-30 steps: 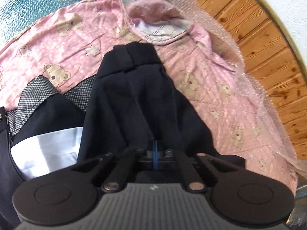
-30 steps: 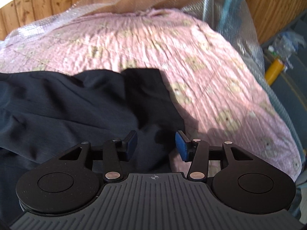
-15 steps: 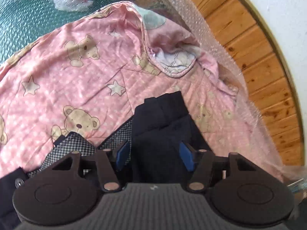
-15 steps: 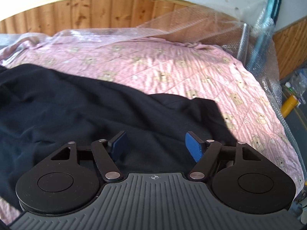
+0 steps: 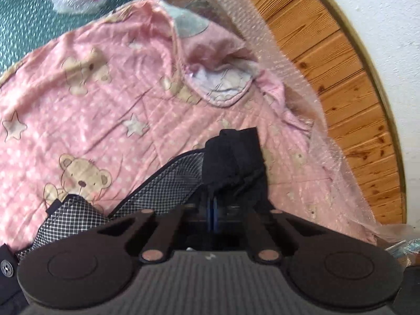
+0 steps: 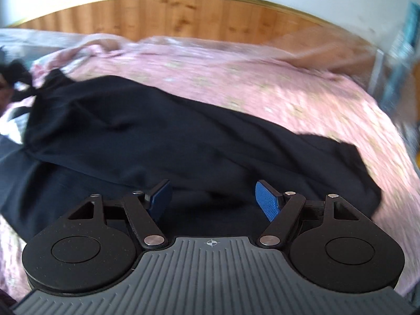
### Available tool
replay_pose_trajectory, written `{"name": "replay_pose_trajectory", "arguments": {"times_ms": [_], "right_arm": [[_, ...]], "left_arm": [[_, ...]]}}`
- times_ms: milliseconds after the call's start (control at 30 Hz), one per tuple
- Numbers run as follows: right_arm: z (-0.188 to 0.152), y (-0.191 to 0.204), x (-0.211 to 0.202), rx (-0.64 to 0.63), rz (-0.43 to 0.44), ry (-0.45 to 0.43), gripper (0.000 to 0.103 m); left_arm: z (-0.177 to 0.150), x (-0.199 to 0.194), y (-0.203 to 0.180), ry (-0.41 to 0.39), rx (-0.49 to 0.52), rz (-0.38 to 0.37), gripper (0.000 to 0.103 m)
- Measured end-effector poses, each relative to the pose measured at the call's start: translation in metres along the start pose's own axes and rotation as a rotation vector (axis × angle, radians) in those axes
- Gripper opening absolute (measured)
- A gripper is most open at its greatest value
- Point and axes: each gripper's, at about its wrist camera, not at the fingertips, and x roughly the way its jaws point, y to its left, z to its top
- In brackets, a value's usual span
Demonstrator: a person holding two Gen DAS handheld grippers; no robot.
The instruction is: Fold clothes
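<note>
Left hand-held gripper [image 5: 211, 211]: blue pads pressed together, pinching a bunched edge of the dark garment [image 5: 233, 157], which sticks up just past the fingertips. Checked mesh lining [image 5: 162, 183] of the same garment runs off to the left, lying on the pink bear-print quilt [image 5: 92, 110]. Right hand-held gripper [image 6: 214, 199]: jaws spread wide, nothing between the pads, hanging over the dark garment [image 6: 147, 141], which lies stretched across the bed from left to right, far end crumpled at the right. Right view is motion-blurred. Bubble wrap [image 5: 265, 42] along the quilt edge, wood panelling [image 6: 183, 18] behind
</note>
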Motion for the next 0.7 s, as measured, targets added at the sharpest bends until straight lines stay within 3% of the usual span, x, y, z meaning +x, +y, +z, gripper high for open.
{"name": "replay_pose_trajectory", "arguments": {"times_ms": [133, 200, 300, 367, 500, 567, 633, 700], "right_arm": [[0.034, 0.054, 0.016, -0.107, 0.108, -0.065, 0.074], [0.052, 0.084, 0.022, -0.184, 0.169, -0.117, 0.074], [0.076, 0.136, 0.034, -0.339, 0.292, -0.191, 0.075], [0.090, 0.169, 0.047, -0.440, 0.349, -0.201, 0.075], [0.104, 0.209, 0.062, -0.511, 0.413, -0.186, 0.075], [0.101, 0.216, 0.063, -0.514, 0.431, -0.170, 0.075], [0.092, 0.220, 0.062, -0.522, 0.436, -0.149, 0.076], [0.081, 0.215, 0.063, -0.518, 0.430, -0.121, 0.076]], "left_arm": [[-0.034, -0.089, -0.031, -0.115, 0.131, -0.059, 0.002], [-0.061, -0.112, -0.039, -0.141, 0.220, -0.033, 0.003], [-0.083, -0.096, -0.020, -0.074, 0.146, 0.064, 0.005], [-0.089, -0.095, -0.007, -0.090, 0.107, 0.089, 0.014], [-0.084, -0.098, 0.018, -0.101, 0.053, 0.043, 0.027], [-0.077, -0.101, 0.034, -0.106, 0.027, 0.030, 0.046], [-0.068, -0.095, 0.054, -0.065, -0.050, 0.021, 0.055], [-0.061, -0.087, 0.073, -0.028, -0.164, -0.021, 0.056]]}}
